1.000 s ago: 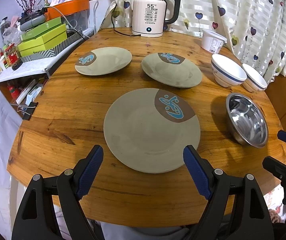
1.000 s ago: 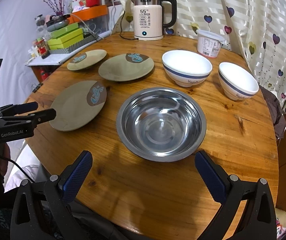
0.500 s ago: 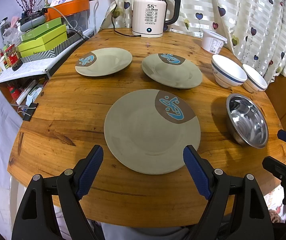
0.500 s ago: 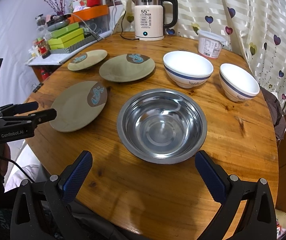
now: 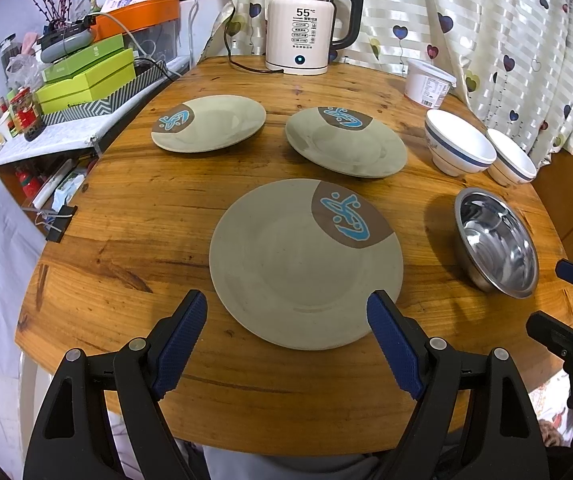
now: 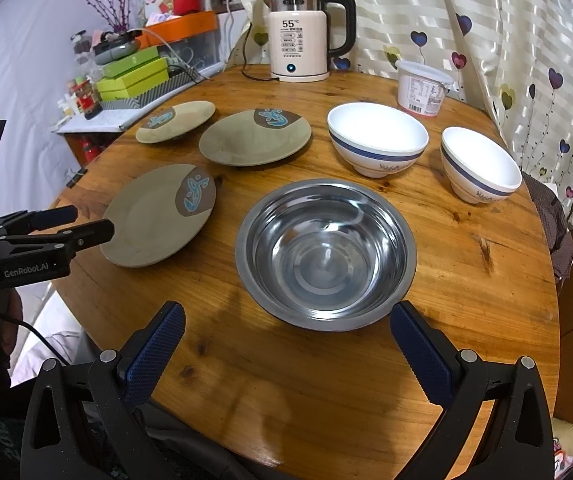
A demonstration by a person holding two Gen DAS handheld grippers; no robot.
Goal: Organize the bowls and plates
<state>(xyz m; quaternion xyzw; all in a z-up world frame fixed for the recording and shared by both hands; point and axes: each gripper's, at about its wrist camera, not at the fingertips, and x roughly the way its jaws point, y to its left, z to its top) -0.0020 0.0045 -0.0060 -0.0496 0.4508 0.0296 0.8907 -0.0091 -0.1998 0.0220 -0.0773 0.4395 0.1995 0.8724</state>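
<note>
Where curtains (image 6: 466,20) hang, round wooden table (image 6: 466,264).

Three grey-green plates, nearest one (image 5: 298,268): each has a brown patch with blue squiggle. Steel bowl (image 6: 326,252) silver. Two white bowls (image 6: 378,140) banded blue. Worktop (image 6: 466,280) orange-brown wood grain. My tongs (image 5: 286,344): black, blue pads (image 5: 178,344).
</note>
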